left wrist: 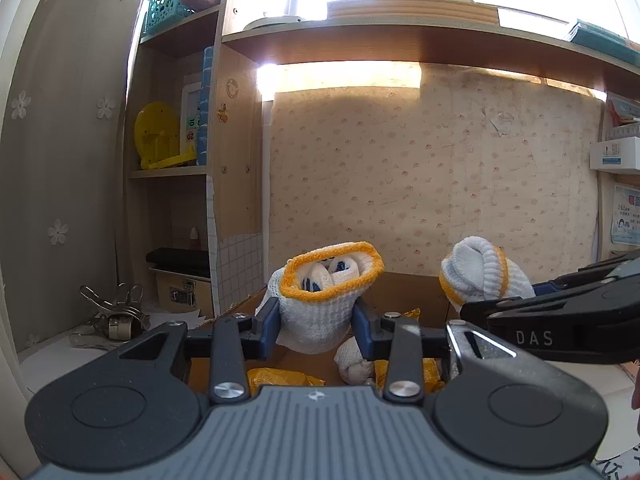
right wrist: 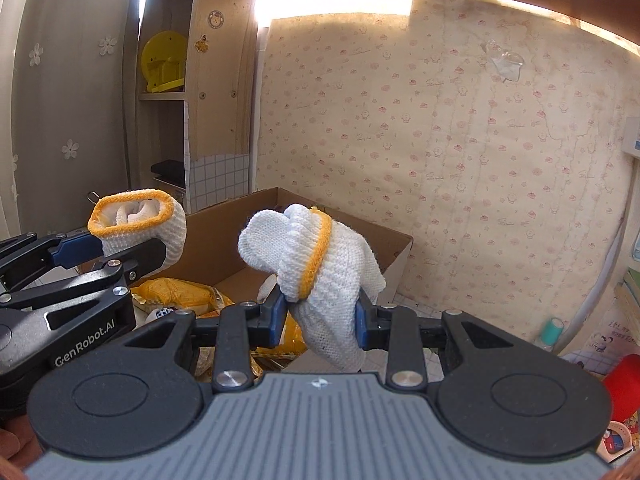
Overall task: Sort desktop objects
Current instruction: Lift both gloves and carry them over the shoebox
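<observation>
My left gripper is shut on a rolled white knit glove with a yellow cuff, cuff opening up, above an open cardboard box. My right gripper is shut on a second white glove bundle with a yellow cuff, also above the box. In the left wrist view the right gripper and its glove show on the right. In the right wrist view the left gripper and its glove show on the left.
The box holds yellow packets and another white glove. A shelf unit on the left holds a yellow disc and a teal basket. Metal clips lie at left. A red object sits at right.
</observation>
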Tool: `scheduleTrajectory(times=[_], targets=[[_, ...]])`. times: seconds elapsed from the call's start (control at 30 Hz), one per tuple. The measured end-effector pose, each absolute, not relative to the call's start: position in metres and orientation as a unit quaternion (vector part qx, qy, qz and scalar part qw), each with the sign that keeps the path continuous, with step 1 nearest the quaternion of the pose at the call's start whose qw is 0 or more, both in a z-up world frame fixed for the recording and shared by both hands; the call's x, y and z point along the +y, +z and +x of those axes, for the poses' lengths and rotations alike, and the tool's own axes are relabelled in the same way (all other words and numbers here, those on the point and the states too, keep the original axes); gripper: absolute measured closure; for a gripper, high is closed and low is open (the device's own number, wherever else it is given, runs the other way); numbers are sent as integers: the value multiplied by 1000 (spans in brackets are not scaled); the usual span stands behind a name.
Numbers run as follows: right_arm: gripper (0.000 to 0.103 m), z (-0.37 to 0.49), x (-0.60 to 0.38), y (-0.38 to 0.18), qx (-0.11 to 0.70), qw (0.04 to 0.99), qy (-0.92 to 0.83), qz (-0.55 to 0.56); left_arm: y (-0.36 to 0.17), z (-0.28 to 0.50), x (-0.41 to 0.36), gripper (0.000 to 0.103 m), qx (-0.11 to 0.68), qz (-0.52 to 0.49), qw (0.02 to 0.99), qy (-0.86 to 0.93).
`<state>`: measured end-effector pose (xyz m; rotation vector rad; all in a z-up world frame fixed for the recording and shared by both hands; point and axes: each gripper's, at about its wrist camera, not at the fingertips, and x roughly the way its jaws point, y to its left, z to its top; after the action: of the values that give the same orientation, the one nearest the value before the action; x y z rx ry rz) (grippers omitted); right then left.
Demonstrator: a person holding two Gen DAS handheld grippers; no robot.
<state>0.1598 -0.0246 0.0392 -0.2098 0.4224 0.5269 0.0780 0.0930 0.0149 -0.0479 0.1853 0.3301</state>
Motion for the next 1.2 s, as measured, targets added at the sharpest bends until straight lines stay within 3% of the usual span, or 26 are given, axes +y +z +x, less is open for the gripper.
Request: scheduleTrajectory(times=[1.2], targets=[[70,225,20,27,240,927,268,-103,4,112,120,63,126,-39,976,172]])
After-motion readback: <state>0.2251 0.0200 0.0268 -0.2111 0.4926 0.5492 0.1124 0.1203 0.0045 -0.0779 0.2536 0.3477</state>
